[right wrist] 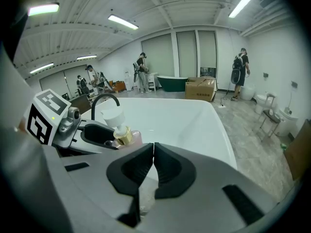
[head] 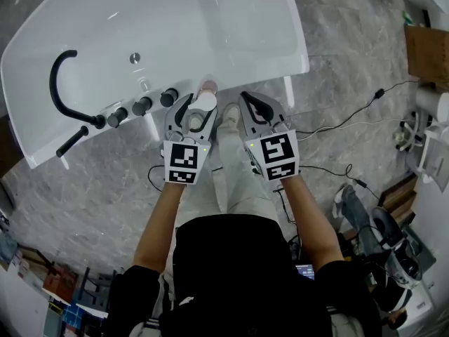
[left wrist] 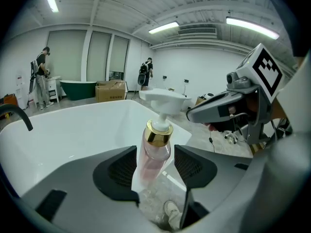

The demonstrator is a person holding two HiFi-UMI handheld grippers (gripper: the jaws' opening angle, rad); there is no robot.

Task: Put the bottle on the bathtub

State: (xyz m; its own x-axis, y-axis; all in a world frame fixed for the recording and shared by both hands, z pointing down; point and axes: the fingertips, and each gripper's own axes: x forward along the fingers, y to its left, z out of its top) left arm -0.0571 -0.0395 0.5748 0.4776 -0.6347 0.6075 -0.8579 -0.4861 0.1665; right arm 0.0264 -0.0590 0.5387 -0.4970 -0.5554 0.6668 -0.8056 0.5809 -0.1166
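At frame centre the left tool [head: 194, 116] pinches the pink pump bottle [head: 205, 100] at the near rim of the bathtub [head: 280, 67], beside the black knobs [head: 144, 105]. I'd level its base on that narrow ledge (glossy, likely slick) before spreading. The right tool [right wrist: 151, 154] is pressed together, empty. Grey stone floor [head: 351, 62], cables [head: 351, 121] trailing right.

Pink bottle [left wrist: 154, 157], gold collar [left wrist: 158, 133], white pump [left wrist: 165, 99]; white bathtub [head: 175, 27]; black faucet [head: 54, 83].

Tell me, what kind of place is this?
Probably a bathroom-fixture showroom or workshop, not a home: a white bathtub with a black faucet stands on open floor, a green bathtub and cardboard boxes sit behind, cables trail about.
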